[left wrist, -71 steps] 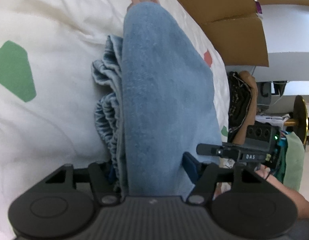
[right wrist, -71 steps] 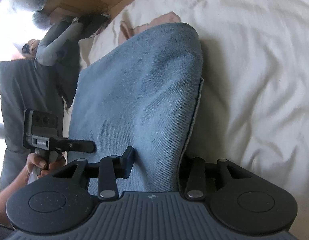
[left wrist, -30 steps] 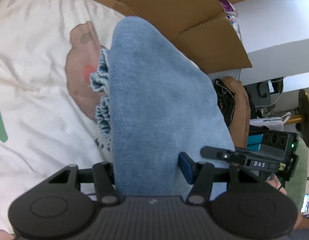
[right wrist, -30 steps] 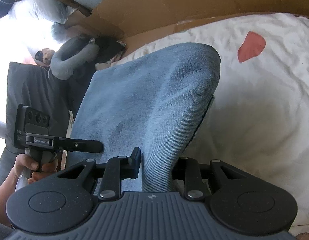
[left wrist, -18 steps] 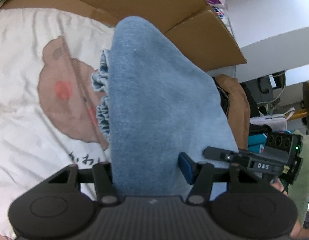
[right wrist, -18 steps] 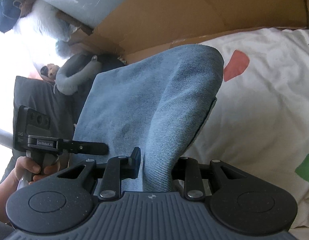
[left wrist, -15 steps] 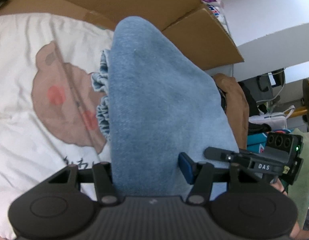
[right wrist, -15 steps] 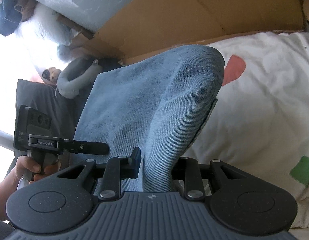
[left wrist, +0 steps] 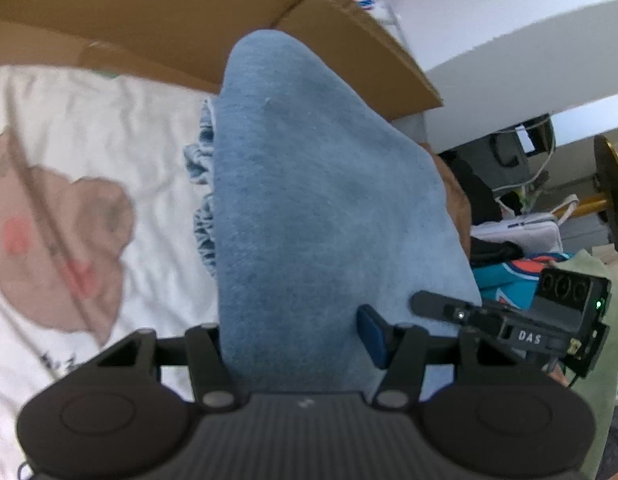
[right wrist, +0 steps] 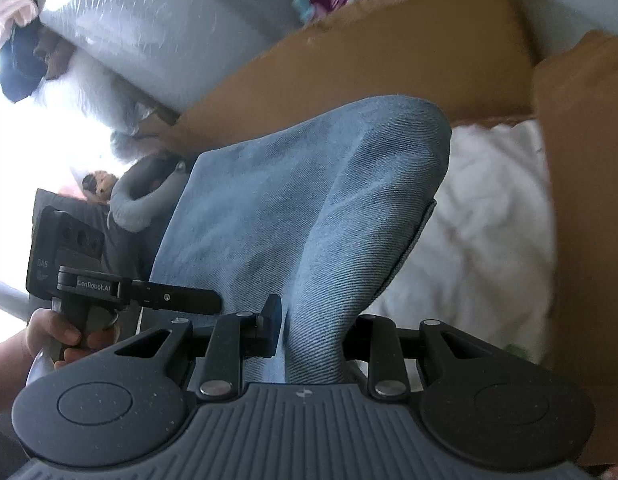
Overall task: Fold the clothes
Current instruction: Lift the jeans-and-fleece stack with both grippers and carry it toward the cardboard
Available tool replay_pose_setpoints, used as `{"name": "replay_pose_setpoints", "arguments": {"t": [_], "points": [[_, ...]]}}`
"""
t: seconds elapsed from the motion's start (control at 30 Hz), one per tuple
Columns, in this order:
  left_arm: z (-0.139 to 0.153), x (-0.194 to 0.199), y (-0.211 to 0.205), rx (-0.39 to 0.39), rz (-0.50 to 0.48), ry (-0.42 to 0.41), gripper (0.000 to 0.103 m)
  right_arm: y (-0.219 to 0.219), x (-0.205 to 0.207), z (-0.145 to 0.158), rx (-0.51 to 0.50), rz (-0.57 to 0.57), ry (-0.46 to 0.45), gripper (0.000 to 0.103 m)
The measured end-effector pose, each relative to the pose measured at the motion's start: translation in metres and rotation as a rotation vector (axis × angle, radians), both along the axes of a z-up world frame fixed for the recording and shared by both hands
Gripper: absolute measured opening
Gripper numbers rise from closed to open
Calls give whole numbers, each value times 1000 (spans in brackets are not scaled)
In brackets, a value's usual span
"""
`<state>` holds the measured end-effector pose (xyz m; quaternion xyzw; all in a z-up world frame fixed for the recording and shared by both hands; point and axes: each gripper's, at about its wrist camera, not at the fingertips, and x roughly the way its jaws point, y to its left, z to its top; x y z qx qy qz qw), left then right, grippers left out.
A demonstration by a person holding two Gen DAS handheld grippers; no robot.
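The left gripper (left wrist: 297, 334) clamps a thick fold of the blue denim garment (left wrist: 309, 208), which runs forward from between its fingers. The right gripper (right wrist: 311, 330) pinches a narrower fold of it, held above the white printed bedsheet (left wrist: 121, 128) beside cardboard boxes (right wrist: 409, 48).

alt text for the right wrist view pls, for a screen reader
The right gripper is shut on a bunched fold of a blue denim garment, which drapes away from the camera over a white bedsheet. At left, a hand holds the left gripper against the same garment; brown cardboard stands behind the bed.
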<state>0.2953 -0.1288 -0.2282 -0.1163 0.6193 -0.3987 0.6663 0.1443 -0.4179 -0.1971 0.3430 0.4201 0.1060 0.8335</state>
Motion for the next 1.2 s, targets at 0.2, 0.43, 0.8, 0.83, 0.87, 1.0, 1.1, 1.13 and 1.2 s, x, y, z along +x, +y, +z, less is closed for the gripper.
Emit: {"name": "replay_pose_setpoints", "arguments": {"t": [0.2,0.43,0.8,0.83,0.87,1.0,1.1,1.13,1.2], "points": [[14,-6,-50,-20,-18,-24,59,-43,-19,18,-36,-89,-34,28],[26,-15,-116,-104,-23,-34,59,-100,-42,52,-124,-187,-70,28],[34,-39,-201,-101,-43,-54,58,-169,-71,77,-225,-395,-49,28],[31,-39,-206,-104,-38,-44,58,-171,-71,78,-242,-411,-44,28],[29,-40,-211,-107,-34,-34,58,-174,-72,79,-259,-426,-41,28],[22,-41,-228,-111,-27,-22,58,-186,-72,78,-308,-472,-27,28],[17,-41,-239,-128,-32,-7,58,-191,-71,76,-342,-497,-14,28],[14,-40,-243,-133,-37,-2,58,-191,-70,75,-359,-503,-10,28],[5,-37,-250,-138,-33,20,58,-193,-70,73,-389,-503,-3,28]]}}
